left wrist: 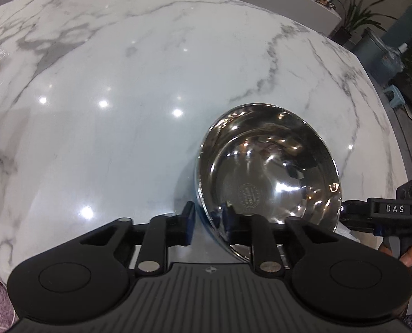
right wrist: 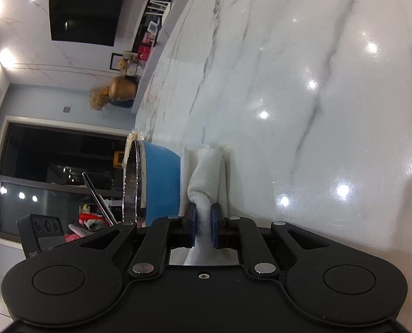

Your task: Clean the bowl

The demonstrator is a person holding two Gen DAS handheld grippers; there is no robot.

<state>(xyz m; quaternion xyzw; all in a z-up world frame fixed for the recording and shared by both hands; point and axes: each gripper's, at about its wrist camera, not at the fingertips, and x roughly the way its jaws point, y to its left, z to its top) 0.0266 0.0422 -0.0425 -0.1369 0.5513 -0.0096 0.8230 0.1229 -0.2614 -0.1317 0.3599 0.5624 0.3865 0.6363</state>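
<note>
- Your left gripper (left wrist: 207, 222) has its jaws clamped on the rim of the bowl (left wrist: 269, 177).
- The shiny bowl is tipped up on the white worktop (left wrist: 108, 69).
- Your right gripper (right wrist: 204, 226) has its jaws clamped on a white cloth (right wrist: 208, 174), just beside the bowl's blue outside.

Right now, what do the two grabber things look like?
Both are black plastic. The left gripper and the right gripper each have two round discs on a ribbed body, silver rivets on jointed bars, and blue pads on the fingertips. White letters "DAS" mark the side. No sleeve or cable shows clearly.
</note>
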